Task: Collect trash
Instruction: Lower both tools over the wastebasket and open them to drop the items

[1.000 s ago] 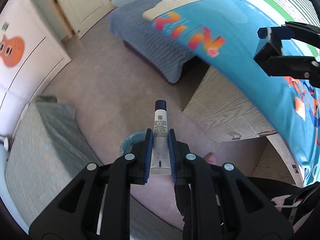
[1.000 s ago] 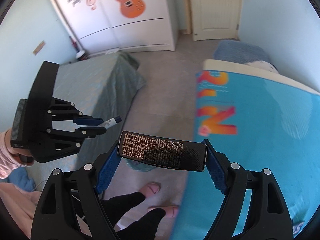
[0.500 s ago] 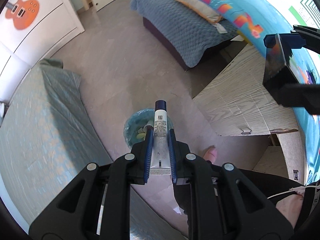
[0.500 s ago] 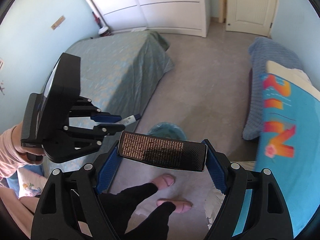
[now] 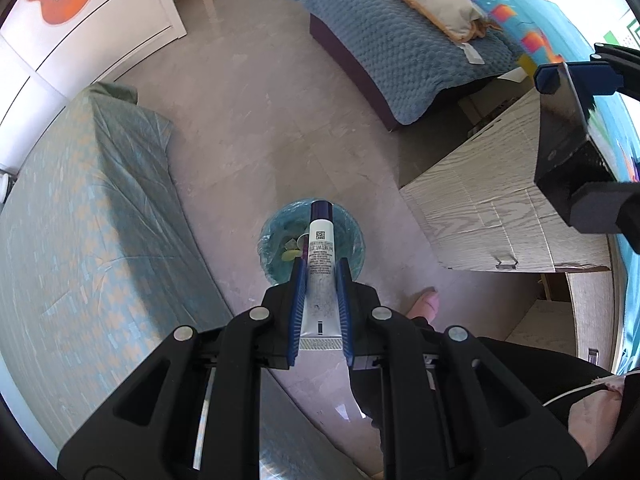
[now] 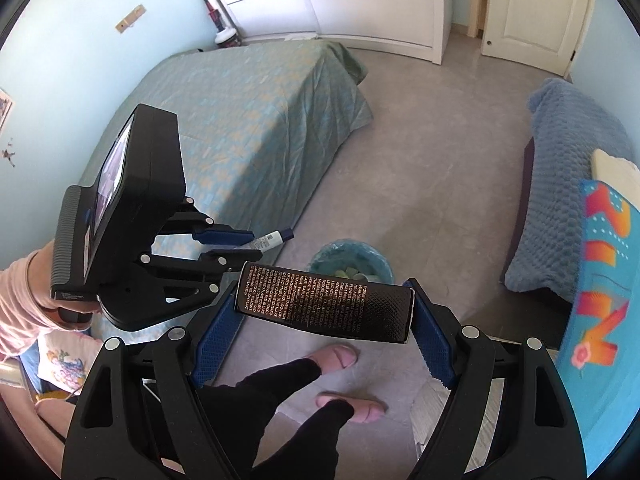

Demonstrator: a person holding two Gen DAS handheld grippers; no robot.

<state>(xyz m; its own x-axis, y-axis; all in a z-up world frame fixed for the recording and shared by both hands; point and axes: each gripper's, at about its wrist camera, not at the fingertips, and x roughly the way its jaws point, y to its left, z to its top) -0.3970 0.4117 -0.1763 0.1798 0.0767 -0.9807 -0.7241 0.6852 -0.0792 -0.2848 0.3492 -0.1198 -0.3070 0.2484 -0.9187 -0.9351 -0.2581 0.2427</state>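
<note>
i've got both claws loaded and tipped steeply down at the floor, because the bin (image 5: pixel 312 240) sits on the floor between the two beds and i want each piece to fall straight in.

the left claw (image 5: pixel 320 304) is pinching a white tube (image 5: pixel 320 276) with its pads pressed against the tube's flat sides. the crimped end sits back between the pads and the dark cap points forward, so the cap end will go first. in the left view the cap hangs right over the bin's blue liner, just ahead of the claw tips. there's already some pale trash inside.

the right claw (image 6: pixel 324 304) stands wide, but it isn't free: it grips a black box (image 6: pixel 324 304) with gold print by its two short ends, long side across the pads. holding it crosswise is why the jaws look so spread. the bin (image 6: pixel 350 266) shows just beyond the box, ahead of the right claw's tips.

i judge the tube is closer to a clean drop; the box, being long, risks catching the rim if i let go off-centre.
</note>
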